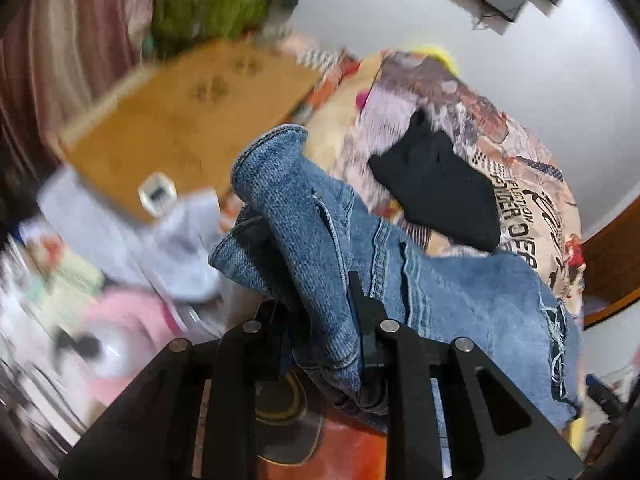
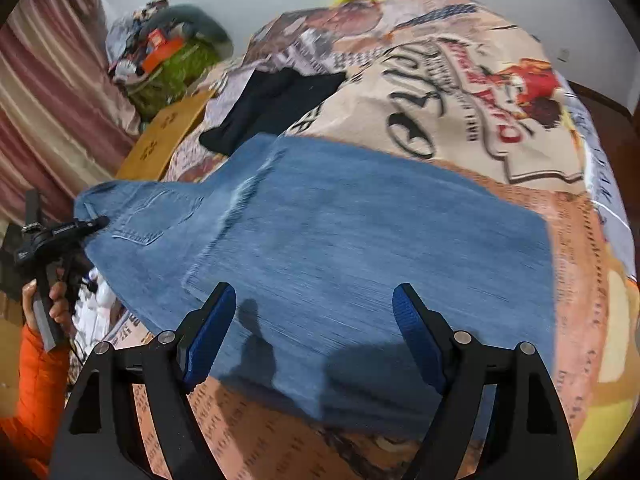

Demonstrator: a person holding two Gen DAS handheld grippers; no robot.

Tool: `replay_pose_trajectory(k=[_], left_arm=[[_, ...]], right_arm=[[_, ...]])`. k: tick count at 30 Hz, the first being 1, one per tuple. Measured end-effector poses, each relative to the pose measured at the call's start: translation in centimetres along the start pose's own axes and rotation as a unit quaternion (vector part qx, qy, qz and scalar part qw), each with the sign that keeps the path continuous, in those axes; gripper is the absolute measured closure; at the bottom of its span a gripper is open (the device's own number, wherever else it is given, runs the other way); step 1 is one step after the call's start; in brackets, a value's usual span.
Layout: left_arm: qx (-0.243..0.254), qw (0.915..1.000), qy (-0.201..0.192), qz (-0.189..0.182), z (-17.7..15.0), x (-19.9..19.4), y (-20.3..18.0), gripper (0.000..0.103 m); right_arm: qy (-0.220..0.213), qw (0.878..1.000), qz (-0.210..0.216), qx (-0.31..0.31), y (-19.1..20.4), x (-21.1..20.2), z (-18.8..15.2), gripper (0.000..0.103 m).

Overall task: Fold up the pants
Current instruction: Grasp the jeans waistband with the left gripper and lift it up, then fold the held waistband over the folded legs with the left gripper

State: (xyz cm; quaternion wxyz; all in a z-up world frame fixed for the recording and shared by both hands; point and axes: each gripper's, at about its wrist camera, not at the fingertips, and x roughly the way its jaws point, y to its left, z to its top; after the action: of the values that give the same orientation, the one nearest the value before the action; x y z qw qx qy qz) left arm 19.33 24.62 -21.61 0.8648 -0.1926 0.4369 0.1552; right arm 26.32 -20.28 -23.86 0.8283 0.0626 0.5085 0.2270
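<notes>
Blue jeans (image 2: pixel 360 248) lie across a printed bedspread (image 2: pixel 460 92); left tongs (image 1: pixel 320 320) pinch the waistband at the bed's left edge, right tongs (image 2: pixel 314 332) spread above.

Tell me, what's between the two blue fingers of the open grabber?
Just the jeans. In the right wrist view, the right gripper is wide open, and blue denim lying on the printed bedspread fills the gap between its fingers. Nothing else sits there.

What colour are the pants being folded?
Faded blue denim pants, seen best in the right wrist view.
</notes>
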Motion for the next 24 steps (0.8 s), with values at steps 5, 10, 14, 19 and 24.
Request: replay_pose_trajectory(k=[5,10,14,19,24], left_arm=[[0.053,0.9975,-0.046,-0.013,2.5,-4.3,-4.4,0.081],[0.143,0.9837,-0.103,-0.037,3.2,-8.4,-11.9,0.081],[0.190,0.9691,-0.135,-0.079,3.3,-11.2,-17.9,0.081],[0.227,0.9524,-0.160,-0.126,2.9,-13.4,-24.4,0.081],[0.263,0.9363,-0.161,-0.167,1.6,-14.4,-29.6,0.081]], right_arm=[[-0.015,0.999,-0.033,0.028,-3.0,-1.3,-0.8,0.025],[0.021,0.999,-0.032,0.038,-4.6,0.5,-2.2,0.025],[0.005,0.999,-0.027,0.020,-4.4,0.7,-2.7,0.022],[-0.001,1.000,-0.006,0.021,-5.0,0.5,-3.1,0.022],[-0.007,1.000,0.001,0.019,-5.0,0.6,-3.3,0.022]])
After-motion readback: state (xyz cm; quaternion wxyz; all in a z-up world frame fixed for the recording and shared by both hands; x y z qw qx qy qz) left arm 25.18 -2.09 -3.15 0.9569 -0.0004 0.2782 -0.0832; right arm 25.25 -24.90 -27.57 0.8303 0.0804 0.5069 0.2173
